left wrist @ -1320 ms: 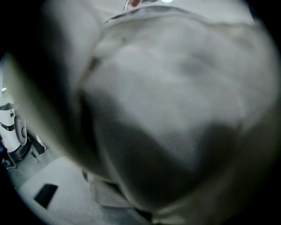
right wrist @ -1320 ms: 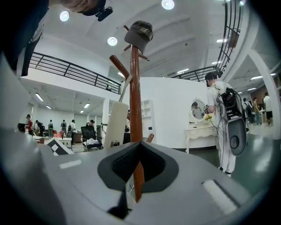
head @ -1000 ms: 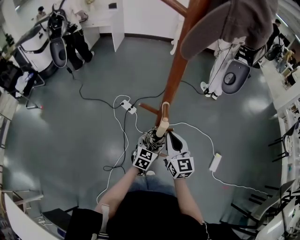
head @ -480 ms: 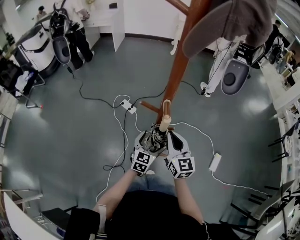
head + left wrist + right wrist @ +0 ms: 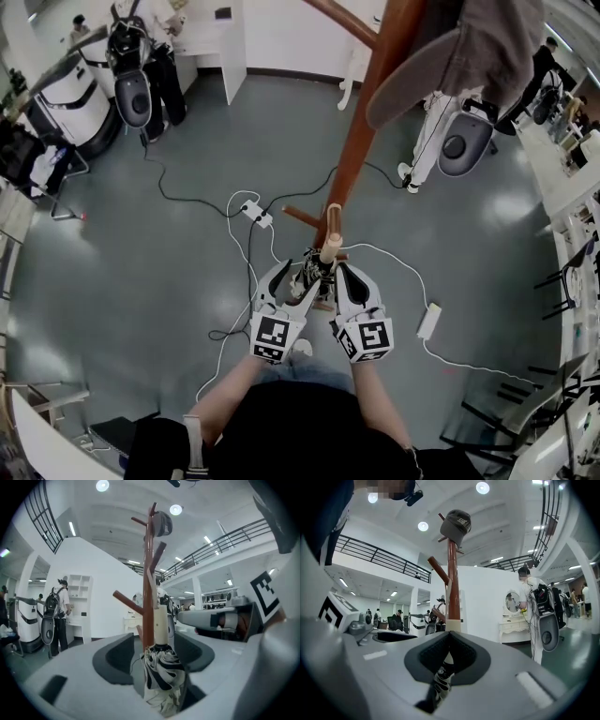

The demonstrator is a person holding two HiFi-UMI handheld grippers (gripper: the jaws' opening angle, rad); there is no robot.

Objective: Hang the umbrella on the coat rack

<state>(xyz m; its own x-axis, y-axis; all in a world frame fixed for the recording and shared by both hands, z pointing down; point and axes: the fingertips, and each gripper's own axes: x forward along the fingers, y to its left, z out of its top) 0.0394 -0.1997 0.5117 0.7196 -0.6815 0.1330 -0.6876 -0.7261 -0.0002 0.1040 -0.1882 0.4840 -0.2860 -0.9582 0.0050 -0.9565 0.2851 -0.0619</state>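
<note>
Since a second ago, the left gripper [image 5: 292,279] has climbed from low on the bundle to beside the right gripper [image 5: 336,278]. Its jaws are now closing, with the folded black-and-white patterned umbrella [image 5: 161,672] standing between them. A gap shows on at least one side, so I judge the pads are not yet pressing. The right gripper is clenched on the bunched fabric lower down and carries the load.

The umbrella's long axis is upright, and its straight cream handle points up and away from both sets of jaws. It runs nearly parallel to the brown wooden coat rack pole [image 5: 361,131] just behind it. Both hands are level with each other, and neither is clearly nearer the rack.

The canopy is loosely gathered, crumpled and soft, so it may slip in a pinch. No strap or hook on the handle can be made out.

Slanted brown pegs branch off the pole above the handle, and one short peg [image 5: 298,217] sits near it on the left. Higher up, a grey cap [image 5: 450,56] already occupies the top.
</note>
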